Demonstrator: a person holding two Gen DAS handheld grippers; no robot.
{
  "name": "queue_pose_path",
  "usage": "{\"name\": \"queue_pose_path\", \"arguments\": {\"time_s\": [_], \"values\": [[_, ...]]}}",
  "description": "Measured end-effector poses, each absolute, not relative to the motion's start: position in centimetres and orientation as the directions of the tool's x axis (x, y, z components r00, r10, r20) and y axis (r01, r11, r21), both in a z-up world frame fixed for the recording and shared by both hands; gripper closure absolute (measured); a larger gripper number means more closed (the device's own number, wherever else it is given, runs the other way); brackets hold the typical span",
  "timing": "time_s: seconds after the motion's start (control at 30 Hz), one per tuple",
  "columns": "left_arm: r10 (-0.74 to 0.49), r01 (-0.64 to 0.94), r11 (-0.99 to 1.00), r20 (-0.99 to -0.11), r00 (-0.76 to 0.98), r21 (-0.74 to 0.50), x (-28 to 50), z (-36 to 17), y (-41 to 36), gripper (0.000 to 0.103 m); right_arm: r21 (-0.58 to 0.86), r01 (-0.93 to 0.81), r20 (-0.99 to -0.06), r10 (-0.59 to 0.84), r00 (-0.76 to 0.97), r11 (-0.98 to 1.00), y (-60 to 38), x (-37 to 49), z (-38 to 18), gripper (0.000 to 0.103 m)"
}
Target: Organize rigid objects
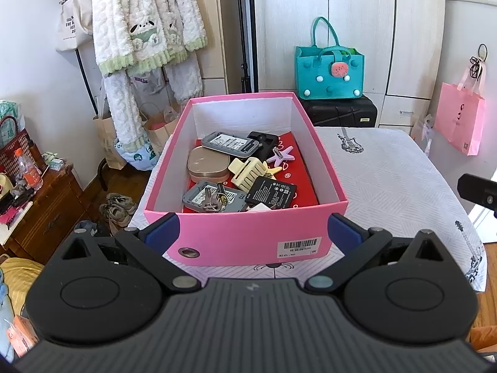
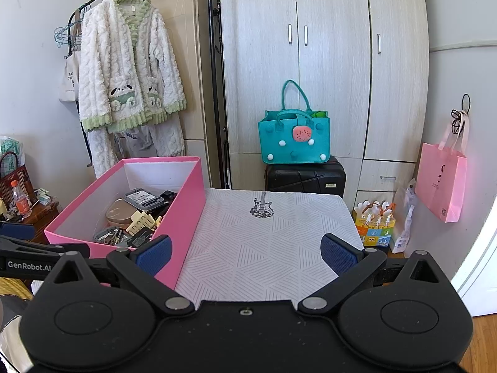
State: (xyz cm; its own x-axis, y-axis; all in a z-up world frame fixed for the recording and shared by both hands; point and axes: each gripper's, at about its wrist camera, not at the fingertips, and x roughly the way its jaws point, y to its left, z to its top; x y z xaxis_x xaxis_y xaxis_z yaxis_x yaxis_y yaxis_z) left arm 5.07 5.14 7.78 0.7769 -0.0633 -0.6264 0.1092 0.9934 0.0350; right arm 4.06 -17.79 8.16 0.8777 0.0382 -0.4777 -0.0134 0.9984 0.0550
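Note:
A pink shoebox (image 1: 248, 236) stands on the white patterned table (image 1: 388, 180); it also shows in the right wrist view (image 2: 183, 217). Inside lie a gold tin (image 1: 206, 163), a cream hair claw (image 1: 247, 172), a black battery (image 1: 271, 193), a grey case with keys (image 1: 211, 200), another grey case (image 1: 230, 144) and a pink star clip (image 1: 281, 154). My left gripper (image 1: 253, 233) is open and empty, its fingers either side of the box's near wall. My right gripper (image 2: 245, 253) is open and empty over the bare tablecloth (image 2: 264, 242), to the right of the box.
A teal felt bag (image 2: 293, 141) sits on a black suitcase (image 2: 306, 177) behind the table. A wardrobe (image 2: 326, 62) stands behind. A pink paper bag (image 2: 439, 180) hangs at right. A fluffy robe (image 2: 124, 71) hangs at left. A wooden cabinet (image 1: 40, 214) stands left.

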Motion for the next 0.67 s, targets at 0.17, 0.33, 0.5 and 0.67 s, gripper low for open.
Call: {"name": "queue_pose_path", "arguments": {"time_s": [0.17, 0.33, 0.5, 0.67], "values": [[-0.059, 0.106, 0.994, -0.624, 0.78, 0.039, 5.02, 7.89, 5.18, 0.0, 0.059, -0.01, -0.481, 0.038, 0.876, 0.998, -17.81, 4.02, 8.06, 0.0], [-0.057, 0.111, 0.993, -0.619, 0.783, 0.048, 4.98, 7.9, 5.2, 0.0, 0.058, -0.007, -0.49, 0.035, 0.871, 0.998, -17.94, 4.19, 7.88, 0.0], [-0.059, 0.118, 0.991, -0.616, 0.785, 0.055, 4.93, 7.87, 5.11, 0.0, 0.058, -0.005, -0.497, 0.033, 0.867, 0.998, -18.06, 4.48, 7.77, 0.0], [-0.054, 0.113, 0.992, -0.613, 0.789, 0.058, 4.92, 7.96, 5.1, 0.0, 0.059, -0.004, -0.499, 0.033, 0.866, 0.998, -18.11, 4.58, 7.71, 0.0]]}}
